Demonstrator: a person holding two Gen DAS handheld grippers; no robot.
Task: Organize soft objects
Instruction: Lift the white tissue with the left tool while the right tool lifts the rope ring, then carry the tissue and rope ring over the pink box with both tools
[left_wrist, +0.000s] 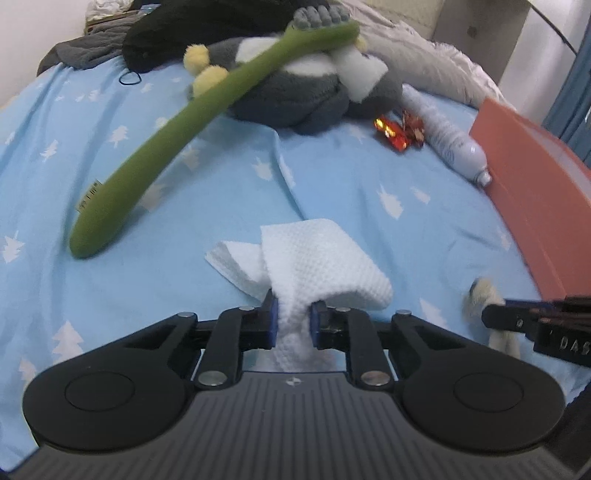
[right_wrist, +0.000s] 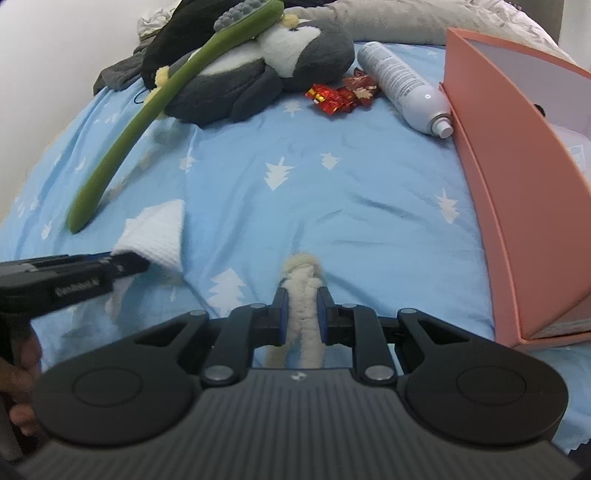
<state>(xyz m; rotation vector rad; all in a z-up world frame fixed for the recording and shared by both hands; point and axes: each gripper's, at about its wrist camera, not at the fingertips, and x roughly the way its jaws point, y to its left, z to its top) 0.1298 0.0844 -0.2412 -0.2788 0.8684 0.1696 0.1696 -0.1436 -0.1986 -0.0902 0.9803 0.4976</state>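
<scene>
Blue bedding with white tree prints covers the bed (right_wrist: 351, 206), and everything lies on it. At the right edge stands an open pink box (right_wrist: 517, 206), the likely home for the soft things. A grey-and-white plush (right_wrist: 266, 70) lies at the far side with a long green plush toothbrush (left_wrist: 177, 129) leaning across it; a white bottle (right_wrist: 402, 88) and red wrappers (right_wrist: 340, 96) lie between plush and box.

The left gripper (left_wrist: 291, 314) has its fingers clenched on a white cloth (left_wrist: 317, 258), bunched and draping forward. The right gripper (right_wrist: 301, 314) grips a small cream fleece piece (right_wrist: 303, 295), just off the sheet.

Judging from this, both loads should go to the box. Lift each clear of the sheet before swinging right, right gripper first so the two do not cross, and release only once above the opening, since the limp cloth may snag on the rim.
</scene>
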